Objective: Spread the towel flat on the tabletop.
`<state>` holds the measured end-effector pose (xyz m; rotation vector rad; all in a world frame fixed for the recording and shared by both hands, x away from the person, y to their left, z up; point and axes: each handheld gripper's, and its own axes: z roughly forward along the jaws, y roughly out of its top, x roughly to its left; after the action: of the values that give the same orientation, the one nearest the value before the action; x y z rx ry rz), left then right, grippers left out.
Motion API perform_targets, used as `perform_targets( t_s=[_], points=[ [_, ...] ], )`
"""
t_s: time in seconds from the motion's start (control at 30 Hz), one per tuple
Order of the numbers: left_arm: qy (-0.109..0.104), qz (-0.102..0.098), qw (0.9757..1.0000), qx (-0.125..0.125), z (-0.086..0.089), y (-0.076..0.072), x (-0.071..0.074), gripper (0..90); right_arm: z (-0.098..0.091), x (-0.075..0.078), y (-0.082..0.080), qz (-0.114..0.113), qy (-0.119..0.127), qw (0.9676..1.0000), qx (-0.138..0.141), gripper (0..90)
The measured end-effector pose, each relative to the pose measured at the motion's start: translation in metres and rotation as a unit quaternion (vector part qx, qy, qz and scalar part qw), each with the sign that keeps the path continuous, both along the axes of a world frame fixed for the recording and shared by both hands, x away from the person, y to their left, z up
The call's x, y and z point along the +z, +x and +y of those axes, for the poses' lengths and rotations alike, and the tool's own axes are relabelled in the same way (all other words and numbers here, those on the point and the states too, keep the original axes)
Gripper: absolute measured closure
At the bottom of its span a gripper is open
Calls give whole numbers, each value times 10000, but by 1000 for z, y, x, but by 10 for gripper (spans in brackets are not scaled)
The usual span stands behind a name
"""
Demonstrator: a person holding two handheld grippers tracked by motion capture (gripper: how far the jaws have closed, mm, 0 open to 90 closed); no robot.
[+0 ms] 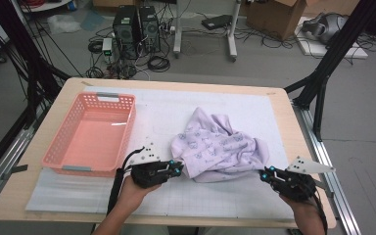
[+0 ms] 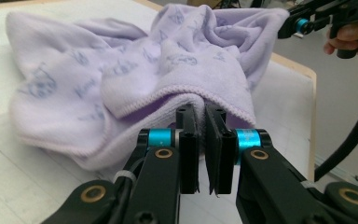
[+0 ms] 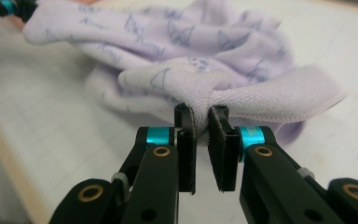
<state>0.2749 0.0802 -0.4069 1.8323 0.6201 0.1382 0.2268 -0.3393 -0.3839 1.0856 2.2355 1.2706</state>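
The lilac towel lies crumpled on the white gridded mat, right of centre on the table and a little toward the near edge, its printed side up and its folds heaped toward the middle. It is pinched at two points along its near hem, which reads as a grip chosen to lift and spread it: the left gripper has its jaws drawn nearly together on the stitched hem at the towel's near left corner, and in the left gripper view the hem arches over the jaw tips, so the cloth is caught rather than merely touched. The right gripper is clamped the same way on the near right edge; the right gripper view shows a bunched fold squeezed between its pads. With one hold at each end of the same edge, the cloth can be drawn taut between the hands, probably to straighten or fold it. The pink slatted basket stands on the left of the table, apart from the towel, likely where the cloth is meant to end up. The towel carries a repeated pale blue print, perhaps small animal faces with script beside them, but it is too blurred to read; no brand or label is legible anywhere.
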Motion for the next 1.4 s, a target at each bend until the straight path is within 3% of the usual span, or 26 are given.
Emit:
perform_targets(
  t_s=[0.1, 0.13, 0.17, 0.2, 0.23, 0.27, 0.3, 0.33, 0.37, 0.43, 0.47, 0.5, 0.6, 0.63, 0.73, 0.83, 0.87, 0.97, 1.0, 1.03, 1.07, 1.2, 1.23, 1.3, 1.37, 1.4],
  points=[
    [-17, -23, 9999, 133, 0, 10, 4, 841, 0, 11, 14, -187, 87, 9996, -172, 823],
    [22, -10, 9994, 344, 0, 26, 8, 841, 2, 14, 23, -252, 163, 9992, -265, 822],
    [22, -10, 9994, 344, 0, 26, 8, 841, 3, 16, 29, -274, 182, 9990, -317, 822],
    [19, 16, 9978, 662, 2, 44, 8, 841, 6, 17, 41, -274, 188, 9985, -446, 821],
    [19, 16, 9978, 662, 2, 44, 8, 840, 8, 17, 48, -253, 202, 9981, -515, 821],
    [55, 91, 9952, 977, 4, 61, 7, 840, 13, 16, 62, -254, 186, 9976, -623, 820],
    [55, 91, 9952, 977, 4, 61, 7, 840, 15, 14, 70, -232, 164, 9973, -677, 820],
    [137, 56, 9916, 1282, 6, 73, 2, 840, 21, 11, 84, -168, 108, 9966, -795, 820],
    [219, 93, 9900, 1390, 7, 79, -1, 840, 23, 9, 92, -151, 87, 9963, -842, 820],
    [276, 103, 9886, 1475, 7, 82, -4, 840, 31, 2, 110, -96, 13, 9947, -1025, 820],
    [415, 168, 9858, 1617, 9, 88, -10, 841, 33, -2, 118, -113, -62, 9937, -1116, 820],
    [478, 206, 9849, 1653, 10, 91, -13, 840, 35, -6, 125, -78, -88, 9929, -1185, 820],
    [578, 242, 9841, 1662, 11, 92, -18, 822, 37, -18, 137, 30, -276, 9906, -1337, 816],
    [578, 242, 9841, 1662, 11, 92, -18, 795, 36, -19, 137, 52, -247, 9904, -1358, 808],
    [431, 409, 9851, 1616, 11, 83, -18, 529, 32, -19, 131, 29, -140, 9901, -1394, 740],
    [297, 357, 9861, 1594, 13, 74, -19, 465, 27, -15, 119, -58, -101, 9908, -1351, 721],
    [249, 313, 9874, 1529, 16, 65, -19, 463, 21, -12, 106, -198, -135, 9906, -1345, 731],
    [323, 272, 9881, 1481, 16, 59, -22, 463, 11, -11, 89, -319, -227, 9900, -1355, 752],
    [574, 359, 9884, 1360, 14, 57, -25, 458, 5, -14, 83, -285, -210, 9899, -1369, 757],
    [574, 359, 9884, 1360, 14, 57, -25, 452, 3, -17, 80, -250, -186, 9899, -1385, 757],
    [708, 389, 9882, 1304, 9, 58, -28, 450, 0, -22, 75, -227, -218, 9896, -1406, 753],
    [942, 350, 9860, 1328, 0, 62, -33, 453, -8, -35, 62, -184, -39, 9878, -1543, 730],
    [942, 350, 9860, 1328, 0, 62, -33, 456, -8, -35, 62, -184, -39, 9878, -1543, 730],
    [1214, 381, 9837, 1267, -7, 65, -40, 474, -12, -39, 56, -95, -196, 9877, -1548, 717],
    [1405, 319, 9827, 1167, -12, 65, -43, 529, -16, -38, 53, -107, -208, 9878, -1536, 692],
    [1488, 287, 9818, 1144, -14, 64, -44, 600, -17, -37, 50, -81, -177, 9881, -1529, 691]
  ],
)
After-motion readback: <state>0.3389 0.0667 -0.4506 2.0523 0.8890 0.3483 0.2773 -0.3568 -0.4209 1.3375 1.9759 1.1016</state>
